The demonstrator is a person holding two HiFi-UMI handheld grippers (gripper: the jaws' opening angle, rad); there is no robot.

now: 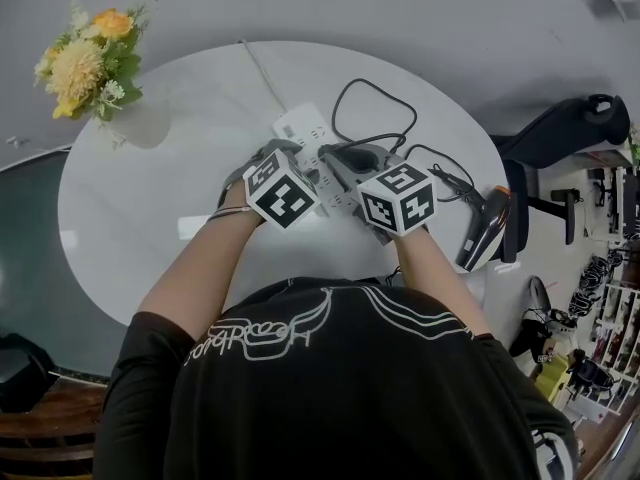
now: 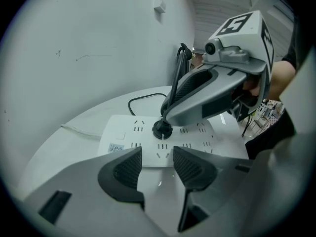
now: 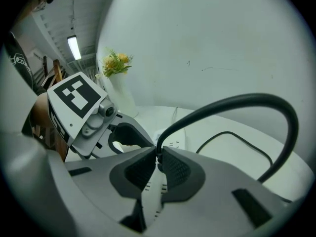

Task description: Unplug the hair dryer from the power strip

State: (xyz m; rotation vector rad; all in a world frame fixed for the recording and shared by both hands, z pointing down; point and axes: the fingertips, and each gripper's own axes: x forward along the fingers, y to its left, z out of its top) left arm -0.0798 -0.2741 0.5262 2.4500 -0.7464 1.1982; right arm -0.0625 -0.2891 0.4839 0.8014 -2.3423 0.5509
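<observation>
Pinching the cord (image 3: 199, 113) at its plug (image 2: 162, 129) with the right gripper (image 3: 159, 157), fingers narrow, probably for pulling upward. Holding the left gripper (image 2: 157, 158), fingers wide, over the power strip (image 2: 123, 135), likely for bracing it; plug sitting seated just beyond them.

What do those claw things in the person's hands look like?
The left claw and right claw are smooth grey plastic, each with two black ribbed pads. Each carries a white cube with black square markers and a small round camera. The person wears a black short-sleeved shirt with white line print.
</observation>
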